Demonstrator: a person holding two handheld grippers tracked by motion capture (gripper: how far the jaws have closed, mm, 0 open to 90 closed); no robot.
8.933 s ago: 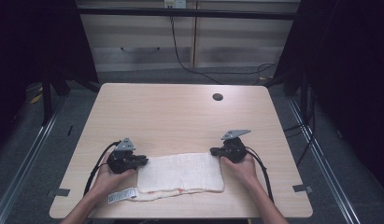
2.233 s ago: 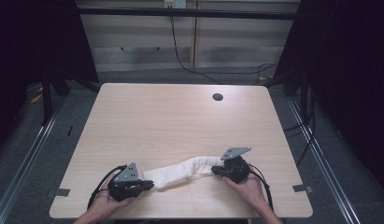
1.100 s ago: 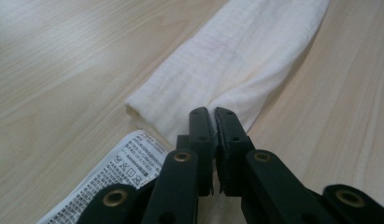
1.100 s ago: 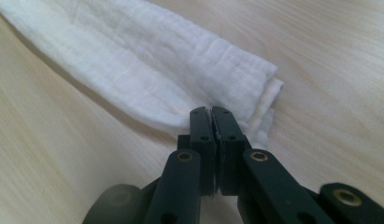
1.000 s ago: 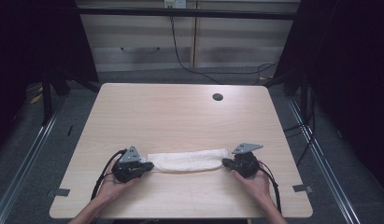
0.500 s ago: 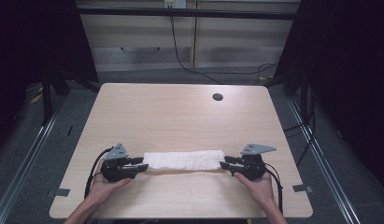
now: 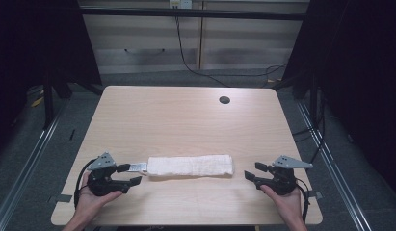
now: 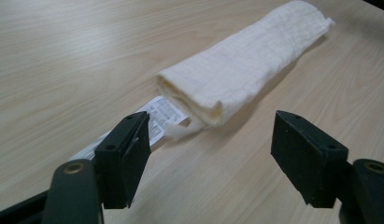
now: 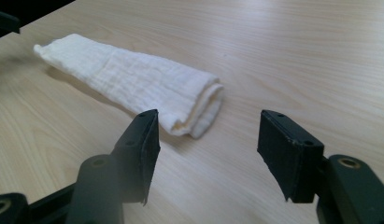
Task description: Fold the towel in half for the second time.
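Note:
A white towel, folded into a long narrow strip, lies flat on the wooden table near its front edge. A printed label sticks out from its left end. My left gripper sits just off that end, open, and its jaws have just been opening with nothing between them. My right gripper is a short way off the towel's right end, also open after its jaws have just been opening, and it holds nothing. In both gripper views the towel lies beyond the spread jaws.
A round cable hole sits at the table's back right. Dark frames and rails run along both sides of the table. Cables lie on the floor behind it.
Both grippers have let go of the towel's ends and drawn outward, the left to the left and the right to the right. The towel now lies still between them.

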